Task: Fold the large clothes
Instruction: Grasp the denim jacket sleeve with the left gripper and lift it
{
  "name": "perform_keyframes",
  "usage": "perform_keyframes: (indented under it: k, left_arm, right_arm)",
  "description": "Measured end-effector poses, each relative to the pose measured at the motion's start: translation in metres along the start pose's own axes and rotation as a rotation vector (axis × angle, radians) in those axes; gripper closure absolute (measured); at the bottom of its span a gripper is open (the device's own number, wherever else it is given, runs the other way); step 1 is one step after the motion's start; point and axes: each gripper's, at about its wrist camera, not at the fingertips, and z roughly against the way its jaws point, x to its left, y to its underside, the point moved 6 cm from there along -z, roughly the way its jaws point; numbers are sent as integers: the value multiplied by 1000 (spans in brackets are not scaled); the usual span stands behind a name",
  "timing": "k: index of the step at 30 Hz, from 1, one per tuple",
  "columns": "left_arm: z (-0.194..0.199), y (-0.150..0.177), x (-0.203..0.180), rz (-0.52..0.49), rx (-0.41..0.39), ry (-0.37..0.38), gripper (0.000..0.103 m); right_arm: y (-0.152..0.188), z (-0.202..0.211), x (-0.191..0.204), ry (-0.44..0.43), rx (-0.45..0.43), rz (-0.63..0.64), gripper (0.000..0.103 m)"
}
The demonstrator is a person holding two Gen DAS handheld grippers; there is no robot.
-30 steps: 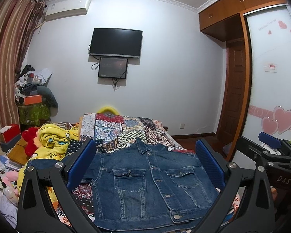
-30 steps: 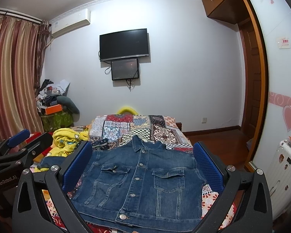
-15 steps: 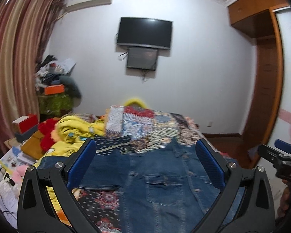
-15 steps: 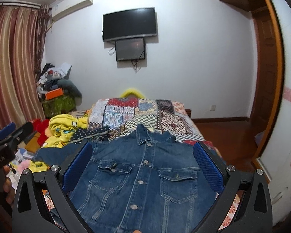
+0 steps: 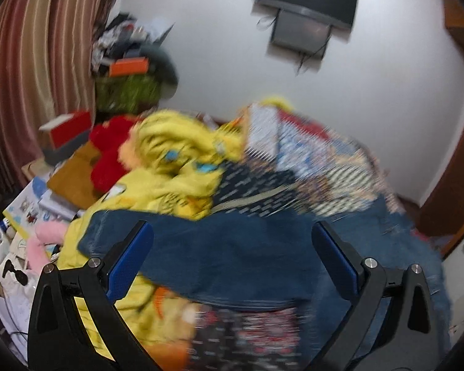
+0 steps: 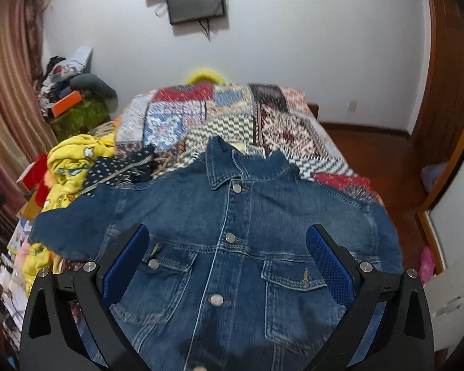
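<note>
No writing, label, brand or number is showing clearly enough to be read in either view. The left wrist view is blurring everything, and the printed boxes [image 5: 31,204] lying at the left of the bed are showing only smeared pictures and colours, no legible words.

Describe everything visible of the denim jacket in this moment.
The denim jacket is mid-blue, washed-looking denim with paler stitching. It lies front up and buttoned on the patchwork bedspread, collar pointing toward the far wall. Metal buttons run down the placket and two flapped chest pockets show. One sleeve stretches sideways toward the yellow clothes. Both the left gripper and right gripper are open above it, not gripping it.
</note>
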Motion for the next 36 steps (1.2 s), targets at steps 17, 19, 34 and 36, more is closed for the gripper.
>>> perform_keyframes:
  k: [17, 19, 34, 36]
  left_arm:
    - [-120, 95, 115, 310, 342, 89, 27]
    - [-126, 93, 119, 316, 340, 78, 36]
    - [-91, 12, 112, 205, 161, -96, 96]
    - [-74, -14, 96, 174, 102, -85, 96]
  right_arm:
    - [14, -97, -8, 145, 206, 114, 4]
    - [16, -99, -7, 138, 220, 110, 4]
    - [15, -91, -10, 125, 248, 120, 3]
    - [12, -87, -13, 114, 239, 117, 3]
